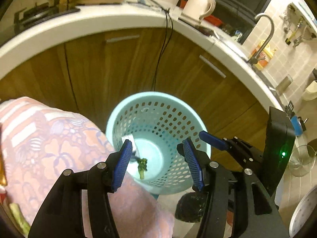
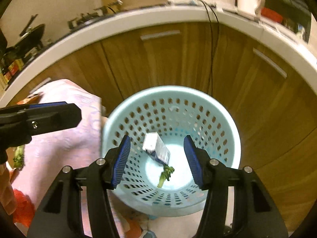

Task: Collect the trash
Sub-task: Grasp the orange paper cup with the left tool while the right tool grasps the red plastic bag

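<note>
You've got both the left gripper (image 1: pixel 158 164) and right gripper (image 2: pixel 157 159) released and empty above the blue basket (image 2: pixel 233 138), since the carton (image 2: pixel 156 147) and green stalk (image 2: pixel 165 175) now lie on its floor, near the middle

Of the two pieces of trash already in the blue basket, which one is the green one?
The small vegetable stalk lying on the basket floor. The other piece, a white and blue carton, leans just above it against the perforated wall.
</note>
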Motion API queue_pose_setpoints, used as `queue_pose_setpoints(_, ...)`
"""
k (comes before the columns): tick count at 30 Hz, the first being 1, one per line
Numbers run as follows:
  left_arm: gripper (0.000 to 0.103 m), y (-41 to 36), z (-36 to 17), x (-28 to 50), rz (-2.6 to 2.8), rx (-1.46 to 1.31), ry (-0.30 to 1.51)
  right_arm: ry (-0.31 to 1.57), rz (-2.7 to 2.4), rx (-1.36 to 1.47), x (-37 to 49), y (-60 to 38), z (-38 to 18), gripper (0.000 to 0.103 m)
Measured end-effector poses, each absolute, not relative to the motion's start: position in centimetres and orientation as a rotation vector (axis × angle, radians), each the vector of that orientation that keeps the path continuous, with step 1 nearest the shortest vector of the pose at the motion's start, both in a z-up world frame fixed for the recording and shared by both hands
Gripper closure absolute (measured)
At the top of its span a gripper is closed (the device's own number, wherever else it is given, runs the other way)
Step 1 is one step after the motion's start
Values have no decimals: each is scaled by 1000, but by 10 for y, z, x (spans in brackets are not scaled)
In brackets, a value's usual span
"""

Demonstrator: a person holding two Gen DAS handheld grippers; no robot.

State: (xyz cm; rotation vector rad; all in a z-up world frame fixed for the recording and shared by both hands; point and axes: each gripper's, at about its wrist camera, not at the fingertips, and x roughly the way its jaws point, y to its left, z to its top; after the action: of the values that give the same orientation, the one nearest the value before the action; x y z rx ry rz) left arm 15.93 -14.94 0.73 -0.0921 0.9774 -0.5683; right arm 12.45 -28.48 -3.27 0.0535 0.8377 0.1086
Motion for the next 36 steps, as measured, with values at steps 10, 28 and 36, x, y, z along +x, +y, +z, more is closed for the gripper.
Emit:
queue_pose_setpoints(10, 42, -59, 65, 88, -494, -144, 793, 732, 242, -27, 91, -203, 9, 51)
queue_pose_setpoints(28, 19, 111, 38, -35, -63, -65, 702, 710, 476, -67, 24, -77, 2, 51)
queue_pose_setpoints(36, 19, 135, -14, -27, -60, -31, 816, 714, 491, -50, -2, -70, -5, 51)
